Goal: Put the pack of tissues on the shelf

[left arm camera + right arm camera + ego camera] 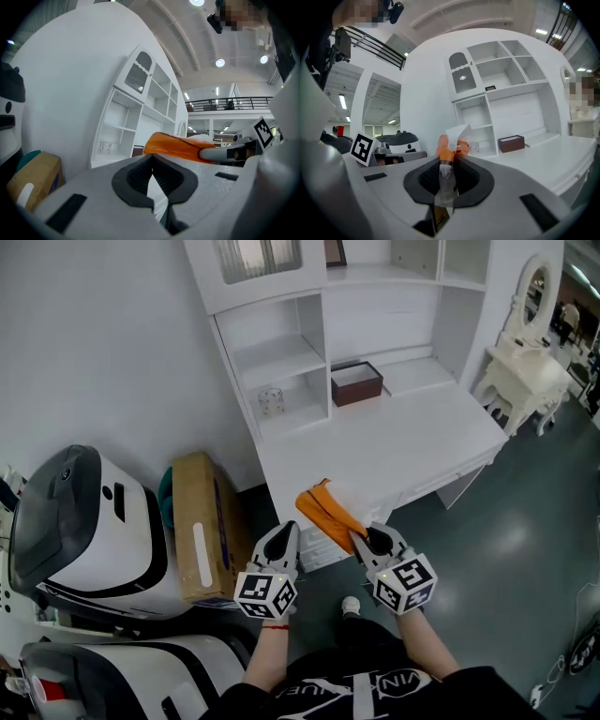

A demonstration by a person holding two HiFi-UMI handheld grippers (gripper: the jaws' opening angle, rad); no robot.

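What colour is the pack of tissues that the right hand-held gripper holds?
Orange. The pack of tissues shows best in the head view.

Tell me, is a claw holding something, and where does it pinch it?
The right claw pinches the orange pack of tissues by its clear sealed end. The left claw is shut and empty.

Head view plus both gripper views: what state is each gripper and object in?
tissue pack, orange, held in the air by one end, not shelved.
right gripper, shut on the tissue pack.
left gripper, shut, empty.
brown box, open-topped, upright on the desk.
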